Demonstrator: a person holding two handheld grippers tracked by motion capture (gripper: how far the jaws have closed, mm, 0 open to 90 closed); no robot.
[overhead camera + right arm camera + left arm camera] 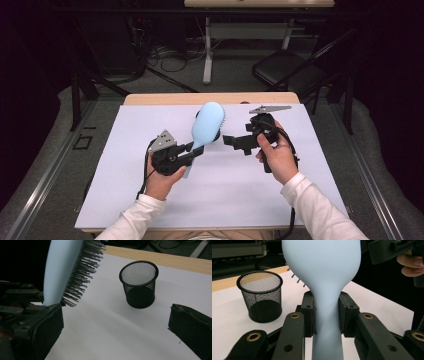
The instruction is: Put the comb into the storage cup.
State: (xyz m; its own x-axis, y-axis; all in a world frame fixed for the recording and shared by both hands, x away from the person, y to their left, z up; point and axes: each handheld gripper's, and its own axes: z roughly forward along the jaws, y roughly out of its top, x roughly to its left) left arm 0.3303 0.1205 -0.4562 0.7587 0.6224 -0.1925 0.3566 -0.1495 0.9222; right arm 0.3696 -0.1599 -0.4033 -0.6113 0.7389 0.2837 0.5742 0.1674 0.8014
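Clearly the left claw (327,315) pinches the narrow neck of a pale blue, smooth plastic paddle hairbrush (324,267), holding it above the white worktop (125,170) with its rounded head up and its grey pin bristles facing the right claw (234,142). That right claw is spread wide, with nothing between its jaws. Behind stands a round black wire-mesh cup (139,285), upright on the worktop.

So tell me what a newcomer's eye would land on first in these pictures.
First the pale blue hairbrush, held off the white table near its middle, its handle clamped in the left gripper. Next the right gripper, just right of the brush head with its jaws spread apart and nothing between them. Then the black mesh cup, upright on the table beyond the brush.
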